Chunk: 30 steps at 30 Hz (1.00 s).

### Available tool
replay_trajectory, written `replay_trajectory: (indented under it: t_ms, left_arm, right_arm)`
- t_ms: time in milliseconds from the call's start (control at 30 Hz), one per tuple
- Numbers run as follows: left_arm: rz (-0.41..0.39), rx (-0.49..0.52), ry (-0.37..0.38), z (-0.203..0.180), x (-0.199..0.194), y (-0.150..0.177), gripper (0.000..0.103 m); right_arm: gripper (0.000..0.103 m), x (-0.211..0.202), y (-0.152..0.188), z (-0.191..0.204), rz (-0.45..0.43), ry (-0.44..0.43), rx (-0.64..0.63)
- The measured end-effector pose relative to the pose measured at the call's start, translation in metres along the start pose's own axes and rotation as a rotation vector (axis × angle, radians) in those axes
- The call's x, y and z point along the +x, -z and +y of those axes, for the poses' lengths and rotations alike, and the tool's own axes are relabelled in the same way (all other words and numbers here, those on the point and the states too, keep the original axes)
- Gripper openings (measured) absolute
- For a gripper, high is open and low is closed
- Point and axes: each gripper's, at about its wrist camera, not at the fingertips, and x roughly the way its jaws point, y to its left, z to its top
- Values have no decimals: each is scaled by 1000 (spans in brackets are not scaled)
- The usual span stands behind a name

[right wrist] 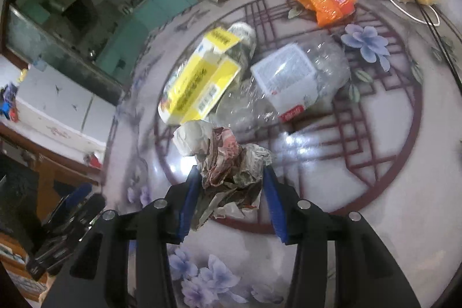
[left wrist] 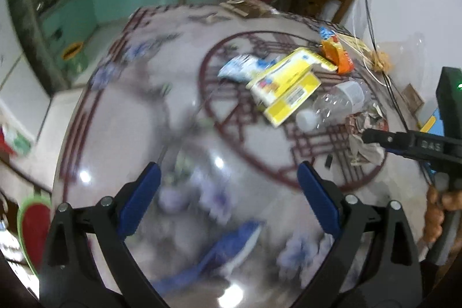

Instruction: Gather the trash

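Two hand-held grippers show on my feeds. Left of the crumpled paper wad (right wrist: 231, 163), my left hand-held gripper (left wrist: 228, 172) hangs tilted down over the glossy floral worktop (right wrist: 375, 134), blue pads wide apart, empty. My right hand-held gripper (right wrist: 232, 178) angles down, pads pressed on the wad. Beyond the wad lie a flattened yellow carton (right wrist: 199, 82), then a crushed clear plastic bottle (right wrist: 291, 77), then an orange foil wrapper (right wrist: 326, 0).

1. Round glossy table (right wrist: 375, 140): pale top, maroon lattice ring, lilac-blue flowers.
2. Flattened cardboard carton (right wrist: 199, 80): yellow and white, barcode.
3. Crinkled snack wrapper (right wrist: 326, 2): orange, blue end.
4. Crumpled newspaper wad (right wrist: 231, 163): grey-white with reddish print.
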Motion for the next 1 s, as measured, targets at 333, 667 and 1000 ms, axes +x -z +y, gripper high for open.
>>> replay_trajectory:
  t_ms: [333,667,1000]
  left_arm:
    - [101,126,38,-51,88,-82,92]
    - [220,96,63,-75,142,-97,46]
    - [172,139,67,-62,99,-73,37]
  right_arm:
    - [47,6,-9,1,44,-45,6]
    - [51,9,-11,-2,71,-89,12]
    - [50,18,-9,5,67,-15,-57]
